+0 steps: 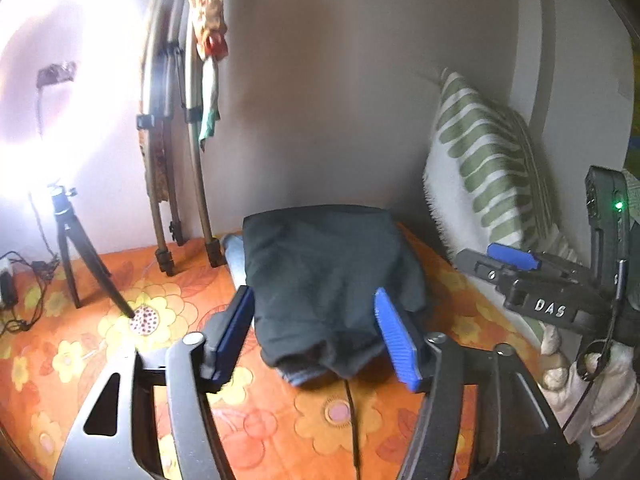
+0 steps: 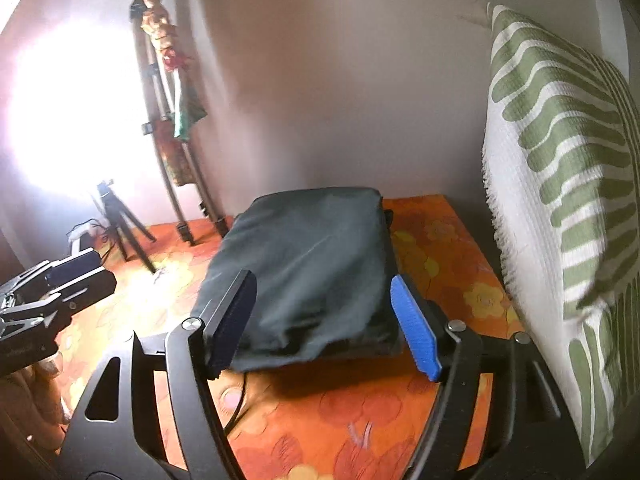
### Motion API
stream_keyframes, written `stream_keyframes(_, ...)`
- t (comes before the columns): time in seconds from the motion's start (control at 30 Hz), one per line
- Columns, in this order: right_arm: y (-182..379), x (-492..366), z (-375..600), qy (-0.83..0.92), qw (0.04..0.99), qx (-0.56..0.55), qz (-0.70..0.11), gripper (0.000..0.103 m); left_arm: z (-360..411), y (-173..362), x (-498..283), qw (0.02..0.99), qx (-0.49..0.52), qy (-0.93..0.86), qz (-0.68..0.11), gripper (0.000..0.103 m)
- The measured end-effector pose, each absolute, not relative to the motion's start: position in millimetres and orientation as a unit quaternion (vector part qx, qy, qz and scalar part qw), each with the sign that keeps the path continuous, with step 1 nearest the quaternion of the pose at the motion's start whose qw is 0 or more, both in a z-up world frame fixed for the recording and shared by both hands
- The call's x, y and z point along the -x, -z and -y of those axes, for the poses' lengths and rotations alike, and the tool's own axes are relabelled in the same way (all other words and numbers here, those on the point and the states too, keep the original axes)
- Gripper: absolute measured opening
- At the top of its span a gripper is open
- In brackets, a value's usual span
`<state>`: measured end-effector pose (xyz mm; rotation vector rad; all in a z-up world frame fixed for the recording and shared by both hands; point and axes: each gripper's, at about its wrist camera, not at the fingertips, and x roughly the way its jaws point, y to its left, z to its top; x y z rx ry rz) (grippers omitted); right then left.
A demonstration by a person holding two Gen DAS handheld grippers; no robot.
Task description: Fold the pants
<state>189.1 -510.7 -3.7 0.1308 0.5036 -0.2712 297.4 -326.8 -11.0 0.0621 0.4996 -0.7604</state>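
The dark pants (image 1: 328, 276) lie folded into a flat rectangle on the orange floral bedsheet (image 1: 304, 432), with a strip of light-blue cloth (image 1: 234, 256) showing under their left side. My left gripper (image 1: 316, 336) hovers just in front of their near edge, open, its blue pads apart and touching nothing. In the right wrist view the same folded pants (image 2: 308, 264) lie ahead of my right gripper (image 2: 324, 320), which is open and holds nothing. Each gripper shows in the other's view: the right gripper (image 1: 492, 262) at the far right, the left gripper (image 2: 96, 270) at the far left.
A green-and-white striped pillow (image 2: 560, 168) leans on the wall to the right of the pants. A small black tripod (image 1: 76, 248) and folded stand legs (image 1: 172, 184) stand at the back left beside a glaring lamp. Cables (image 1: 16, 280) lie at the left edge.
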Motion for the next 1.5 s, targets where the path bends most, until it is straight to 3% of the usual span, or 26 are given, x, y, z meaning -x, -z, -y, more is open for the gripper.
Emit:
stream_keyframes(0.1,5.1,-170.9,493.8,0.138,0.958,-0.052,-0.247,0.073,317.9,6.9,-275.8,0.897,-0.033,0.372,-0.237,0.065)
stream_keyframes(0.47,2.1,-101.8,438.2,0.139,0.964,-0.058,-0.219,0.096,277.1,1.7,-213.5,0.898,-0.021,0.378,-0.223,0.08)
stream_keyframes(0.8,11.9,-61.7,409.4,0.195,0.96,-0.045,-0.198,0.096,253.8,14.0,-169.9,0.901,-0.029,0.374,-0.216,0.081)
stream_keyframes(1.5,38.2,-59.4,375.4,0.206,0.958,-0.03,-0.197,0.096,219.3,55.7,-169.9,0.909,-0.022,0.324,-0.26,0.081)
